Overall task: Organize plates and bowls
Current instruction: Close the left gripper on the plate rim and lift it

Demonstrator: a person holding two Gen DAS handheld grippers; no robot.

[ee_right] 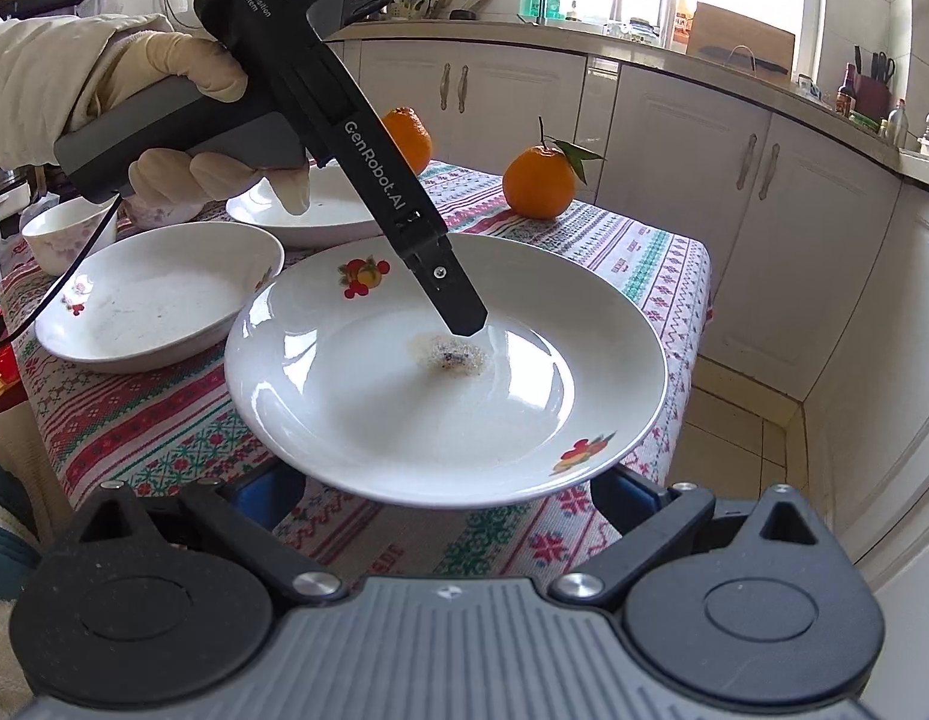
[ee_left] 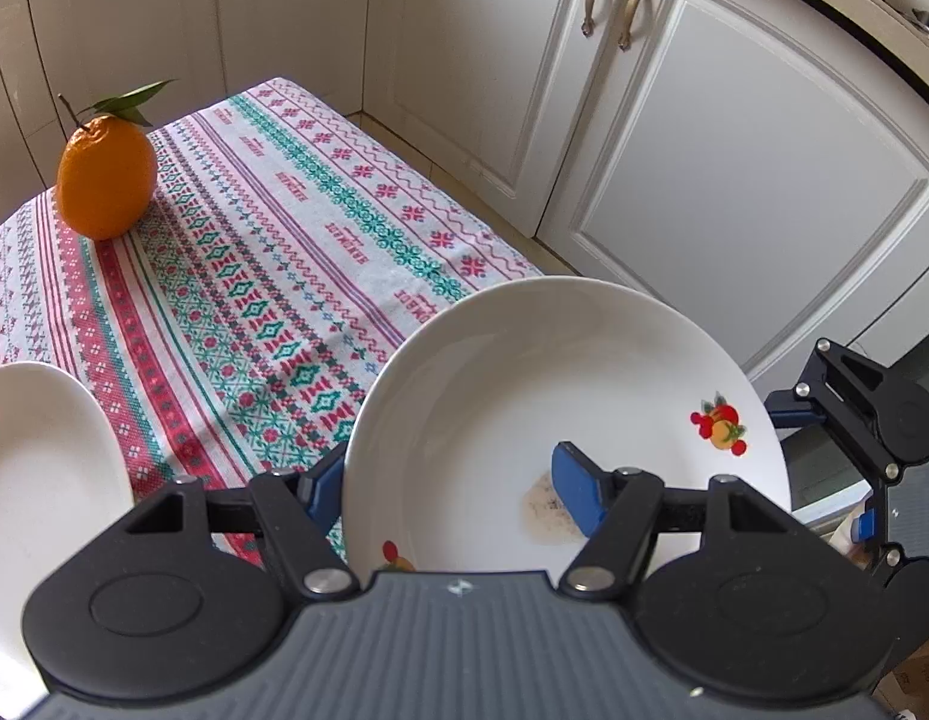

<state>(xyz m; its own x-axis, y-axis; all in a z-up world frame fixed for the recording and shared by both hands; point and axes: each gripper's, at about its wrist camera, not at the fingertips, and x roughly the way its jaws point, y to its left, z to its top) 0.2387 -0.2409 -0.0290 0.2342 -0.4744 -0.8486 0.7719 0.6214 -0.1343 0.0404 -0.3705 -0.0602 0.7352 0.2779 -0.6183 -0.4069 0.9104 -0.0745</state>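
Plate first: the white ceramic plate with fruit decals hangs above the table edge, its rim clamped by the left gripper, one pad inside by a brown stain. Judged best kept level and moved slowly. The right gripper sits under the near rim; whether it grips cannot be told. Only the right view shows the other white dishes and gloved hand.

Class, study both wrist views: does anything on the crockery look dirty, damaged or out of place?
Yes. The plate held by the left gripper has a brownish, speckled patch of residue at its centre, right by the gripper's finger. The rest of its surface looks clean and white.
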